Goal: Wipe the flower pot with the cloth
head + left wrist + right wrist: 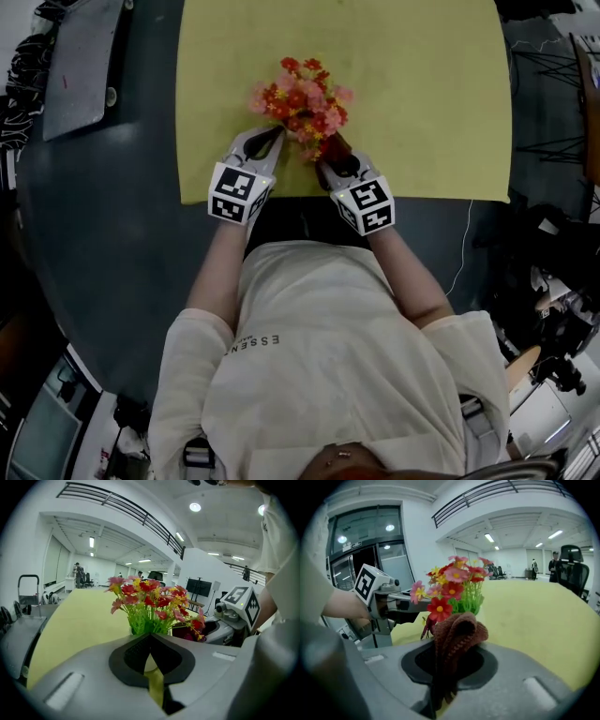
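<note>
With the right gripper (332, 161) clamped on the brown cloth (457, 630) beside the flower pot (148, 661) and the left gripper (269, 141) closed empty, the wiping seems not yet started

We saw a coarse, ribbed knit cloth (457, 630), matt brown; plastic-looking flowers (145, 595); a smooth, matt yellow mat (422, 94); and smooth, matt grey plastic on the left gripper (151, 637).
</note>
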Demonstrator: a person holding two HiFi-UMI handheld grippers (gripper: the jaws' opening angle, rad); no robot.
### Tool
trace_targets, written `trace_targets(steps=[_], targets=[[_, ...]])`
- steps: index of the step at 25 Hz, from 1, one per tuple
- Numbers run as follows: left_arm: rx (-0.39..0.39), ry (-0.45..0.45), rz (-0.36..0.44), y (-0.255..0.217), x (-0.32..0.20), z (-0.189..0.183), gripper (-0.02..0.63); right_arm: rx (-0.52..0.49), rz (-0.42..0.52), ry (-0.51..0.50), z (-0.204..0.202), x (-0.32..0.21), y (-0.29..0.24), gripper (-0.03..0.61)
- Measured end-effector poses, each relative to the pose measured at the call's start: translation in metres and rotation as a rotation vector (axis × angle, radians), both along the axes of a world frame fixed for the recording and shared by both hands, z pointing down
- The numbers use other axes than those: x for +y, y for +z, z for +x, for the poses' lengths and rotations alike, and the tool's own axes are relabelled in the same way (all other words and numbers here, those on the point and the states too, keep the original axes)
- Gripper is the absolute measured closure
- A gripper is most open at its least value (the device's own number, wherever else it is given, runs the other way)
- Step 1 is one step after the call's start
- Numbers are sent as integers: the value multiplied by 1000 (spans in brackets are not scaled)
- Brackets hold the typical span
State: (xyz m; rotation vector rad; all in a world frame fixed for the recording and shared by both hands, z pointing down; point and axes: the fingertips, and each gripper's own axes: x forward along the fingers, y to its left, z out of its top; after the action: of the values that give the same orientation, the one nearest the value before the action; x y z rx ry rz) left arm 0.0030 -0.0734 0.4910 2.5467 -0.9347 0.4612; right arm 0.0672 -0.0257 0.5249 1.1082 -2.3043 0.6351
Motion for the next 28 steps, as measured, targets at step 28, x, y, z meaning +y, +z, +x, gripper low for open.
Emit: trace_targets(steps=[28], targets=[[26, -6, -52, 13, -11, 11, 601, -91, -185, -212, -17, -9, 29, 515]])
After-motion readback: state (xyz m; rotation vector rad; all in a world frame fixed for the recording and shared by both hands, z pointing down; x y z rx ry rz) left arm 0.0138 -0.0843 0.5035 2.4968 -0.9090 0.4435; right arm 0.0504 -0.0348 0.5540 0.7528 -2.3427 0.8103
